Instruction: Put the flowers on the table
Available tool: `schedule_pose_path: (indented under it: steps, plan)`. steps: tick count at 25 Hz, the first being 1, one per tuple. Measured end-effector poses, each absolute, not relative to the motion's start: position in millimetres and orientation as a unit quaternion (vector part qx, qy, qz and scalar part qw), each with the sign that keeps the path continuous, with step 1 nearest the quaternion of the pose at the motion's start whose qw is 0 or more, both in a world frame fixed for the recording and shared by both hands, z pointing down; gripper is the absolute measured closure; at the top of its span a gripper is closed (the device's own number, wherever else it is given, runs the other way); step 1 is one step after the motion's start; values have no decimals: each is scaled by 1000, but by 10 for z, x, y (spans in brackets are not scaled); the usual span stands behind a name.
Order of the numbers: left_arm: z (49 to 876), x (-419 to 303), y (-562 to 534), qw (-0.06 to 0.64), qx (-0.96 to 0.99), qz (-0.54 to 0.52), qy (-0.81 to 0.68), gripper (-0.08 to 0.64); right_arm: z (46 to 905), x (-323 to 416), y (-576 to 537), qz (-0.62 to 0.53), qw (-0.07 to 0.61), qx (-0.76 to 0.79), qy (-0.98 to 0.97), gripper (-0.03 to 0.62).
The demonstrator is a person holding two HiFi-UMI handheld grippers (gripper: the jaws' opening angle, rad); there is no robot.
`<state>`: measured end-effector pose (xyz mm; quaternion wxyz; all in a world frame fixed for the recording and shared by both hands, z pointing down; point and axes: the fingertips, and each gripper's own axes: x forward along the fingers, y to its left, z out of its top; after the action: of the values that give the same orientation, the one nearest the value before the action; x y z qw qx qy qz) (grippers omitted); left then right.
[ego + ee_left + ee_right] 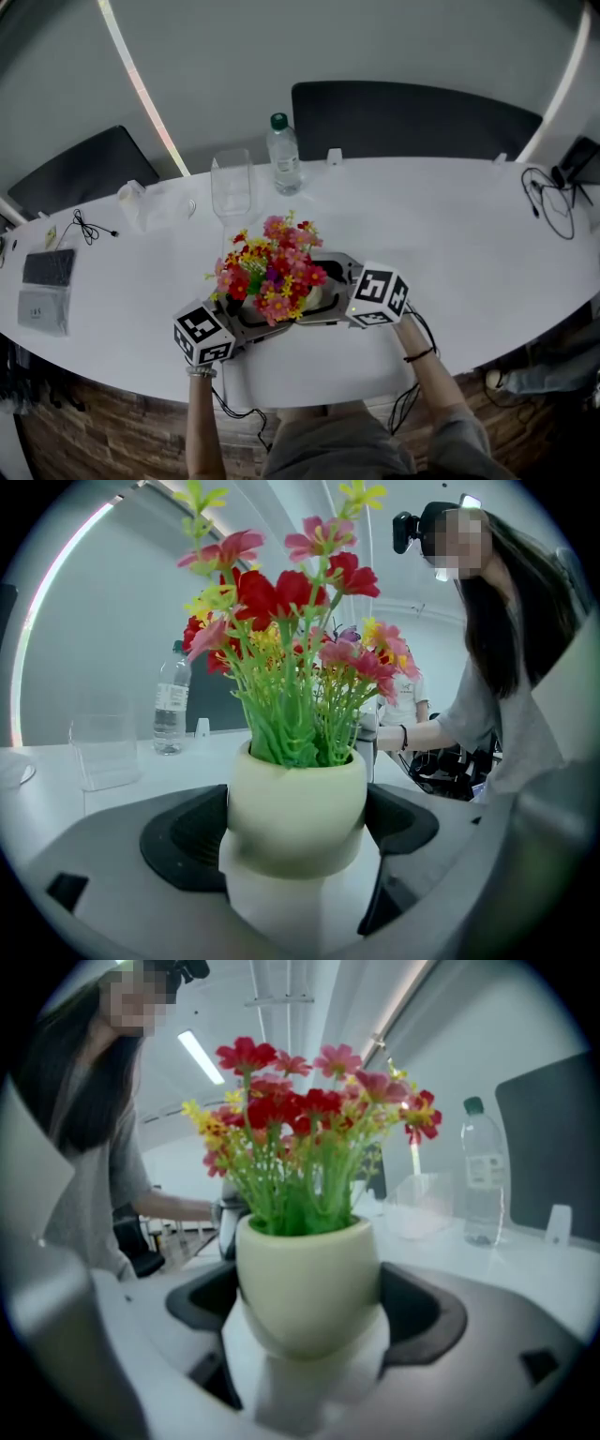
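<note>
White curved table [450, 234] is set with a water bottle [283, 155] and a clear container [231, 183] near its far edge. By the front edge, the cream pot [296, 803] of flowers [270, 267] is clasped from opposite sides by the left gripper [296, 827] and the right gripper [309, 1302], each pair of jaws pressed against its wall.

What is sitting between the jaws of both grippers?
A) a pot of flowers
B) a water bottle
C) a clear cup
A: in both gripper views the pot of flowers sits between the jaws, with the pads against its sides.
</note>
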<state>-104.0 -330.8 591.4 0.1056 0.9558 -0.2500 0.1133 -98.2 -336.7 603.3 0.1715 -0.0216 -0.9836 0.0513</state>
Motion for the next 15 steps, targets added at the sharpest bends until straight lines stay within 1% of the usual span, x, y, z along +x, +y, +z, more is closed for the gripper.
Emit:
schedule_pose_path:
  steps: [15]
  plan:
    - [5995, -1059, -3288, 94, 947, 146, -271, 114, 6137, -969, -3363, 38, 210, -5, -977, 129]
